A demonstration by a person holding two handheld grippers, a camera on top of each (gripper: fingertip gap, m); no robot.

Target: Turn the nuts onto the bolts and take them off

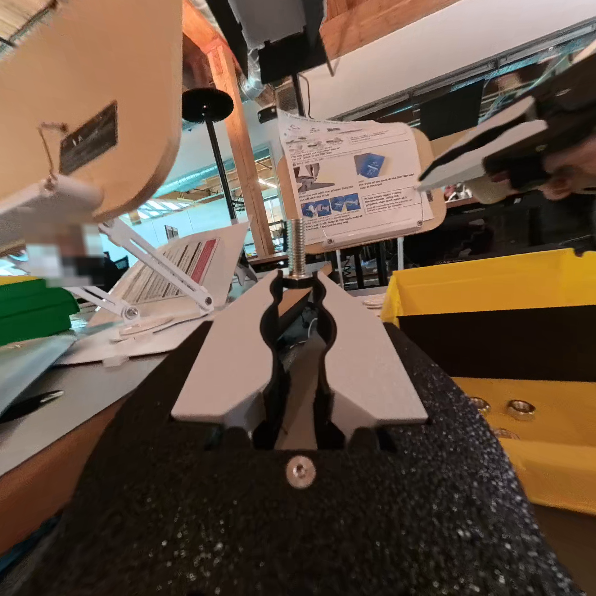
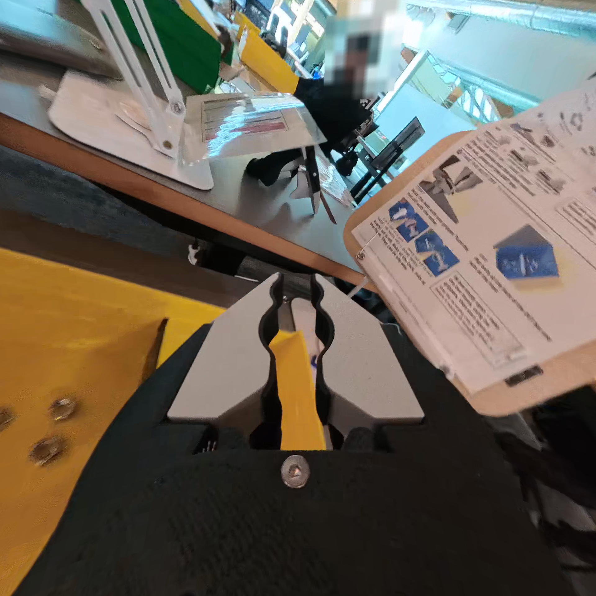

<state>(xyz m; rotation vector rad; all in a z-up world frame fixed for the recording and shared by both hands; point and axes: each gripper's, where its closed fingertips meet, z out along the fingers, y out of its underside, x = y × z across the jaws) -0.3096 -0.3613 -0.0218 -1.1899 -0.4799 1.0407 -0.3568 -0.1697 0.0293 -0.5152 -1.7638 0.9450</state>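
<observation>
My left gripper (image 1: 297, 278) is shut on the head of a silver bolt (image 1: 295, 245). The bolt stands upright with its bare threaded shaft pointing up, above the table edge. My right gripper (image 2: 296, 282) has its fingertips a little apart with nothing between them, and it hangs over the near edge of the yellow bin (image 2: 80, 322). It also shows in the left wrist view (image 1: 422, 182) at upper right, up and to the right of the bolt and apart from it. Brass nuts (image 1: 520, 409) lie loose on the bin floor, and they also show in the right wrist view (image 2: 61, 408).
The yellow bin (image 1: 483, 287) stands to the right. An instruction sheet on a clipboard (image 1: 354, 180) stands behind the bolt. A white folding stand (image 1: 154, 267) with a laminated card, a green bin (image 1: 32, 306) and a black pen (image 1: 32, 403) are on the left. Tip to tip, the grippers are about 20 cm apart.
</observation>
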